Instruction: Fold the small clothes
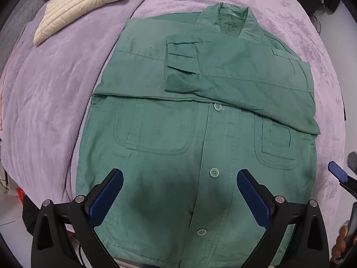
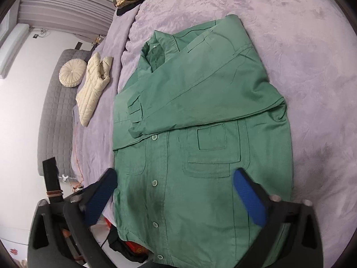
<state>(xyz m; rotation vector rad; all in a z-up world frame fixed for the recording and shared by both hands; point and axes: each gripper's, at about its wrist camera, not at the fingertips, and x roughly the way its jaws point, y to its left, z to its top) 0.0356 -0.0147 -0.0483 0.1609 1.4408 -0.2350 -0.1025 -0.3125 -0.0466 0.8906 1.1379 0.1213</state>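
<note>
Left tongs [image 1: 179, 197] wide apart above green jacket [image 1: 200, 134], nothing gripped

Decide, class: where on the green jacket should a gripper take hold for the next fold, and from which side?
Probably the bottom hem of the green jacket, at the near edge of the purple blanket, coming from the near side. Both sleeves already lie crossed over the chest, so the lower half is one flat panel to lift toward the collar. Both grippers are open above it, holding nothing.
</note>
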